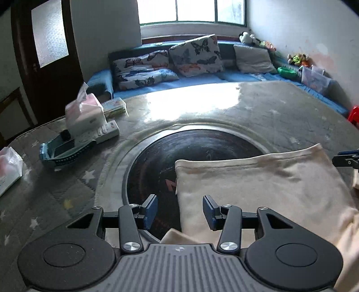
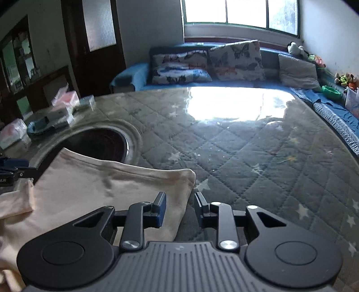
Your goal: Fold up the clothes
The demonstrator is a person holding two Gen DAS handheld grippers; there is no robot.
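Between parted, empty fingers of left gripper (image 1: 180, 212): left edge of cream garment (image 1: 258, 184), stretching rightward across quilted table (image 1: 269, 116). Right gripper (image 2: 180, 210), likewise open and empty, straddling opposite edge. Long axis left to right; both equally near.

Daylight pours through the window (image 1: 190, 10), blown out white. It throws strong glare across the shiny desk (image 2: 235, 105). Fisheye bending curves the edges, and the corners go dark.
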